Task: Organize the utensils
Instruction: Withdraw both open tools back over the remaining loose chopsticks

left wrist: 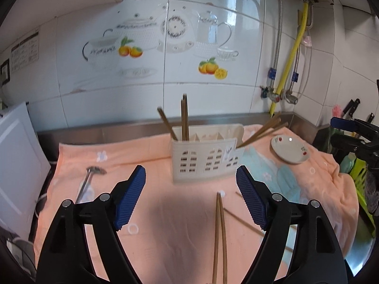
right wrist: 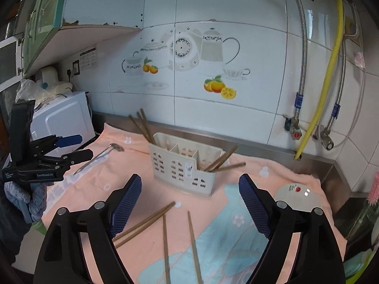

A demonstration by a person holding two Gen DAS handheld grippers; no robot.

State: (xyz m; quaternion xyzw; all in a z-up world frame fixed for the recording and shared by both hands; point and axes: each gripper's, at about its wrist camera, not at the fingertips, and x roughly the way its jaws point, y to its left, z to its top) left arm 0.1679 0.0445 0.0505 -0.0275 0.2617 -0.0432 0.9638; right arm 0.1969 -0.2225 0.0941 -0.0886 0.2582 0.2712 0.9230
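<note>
The cream utensil holder point(left wrist: 205, 159) stands on the peach towel point(left wrist: 151, 213), straight ahead of both grippers. Brown chopsticks poke from its end compartments: an upright bunch point(left wrist: 184, 119) at one end, a slanting bunch point(left wrist: 261, 130) at the other. More loose chopsticks point(right wrist: 165, 243) lie flat on the towel just under the right gripper point(right wrist: 189, 203), whose blue pads stand spread with nothing between them. The left gripper point(left wrist: 190, 196) is likewise released and empty, a pair of chopsticks point(left wrist: 219, 232) lying beneath its gap. A ladle point(left wrist: 88, 181) rests off to its left, a small plate point(left wrist: 290, 149) off to its right.
</note>
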